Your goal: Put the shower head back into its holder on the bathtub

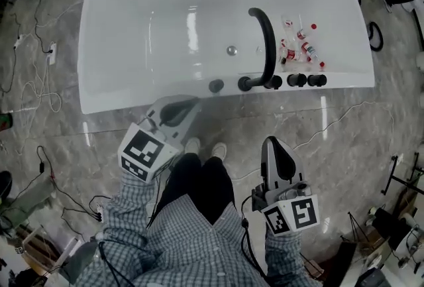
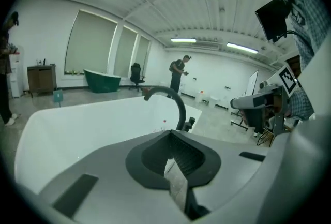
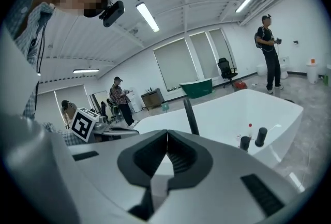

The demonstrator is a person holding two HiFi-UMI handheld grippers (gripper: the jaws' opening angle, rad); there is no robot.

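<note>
A white bathtub (image 1: 132,27) fills the top of the head view. On its near rim stands a black arched spout (image 1: 267,47), with three black knobs (image 1: 297,79) to its right and a round black fitting (image 1: 216,85) to its left. I cannot tell which piece is the shower head. My left gripper (image 1: 190,107) is shut and empty, just short of the rim near the round fitting. My right gripper (image 1: 271,144) is shut and empty, lower and further from the tub. The spout (image 2: 173,99) rises beyond the left gripper's (image 2: 173,137) closed jaws. The right gripper (image 3: 166,137) faces the tub (image 3: 232,114).
Several small red-capped bottles (image 1: 299,44) lie inside the tub at the right. Cables (image 1: 33,90) trail over the marble floor on the left, and stands (image 1: 397,213) crowd the lower right. People stand in the room behind (image 2: 178,70) (image 3: 269,52). A green tub (image 3: 196,87) sits far back.
</note>
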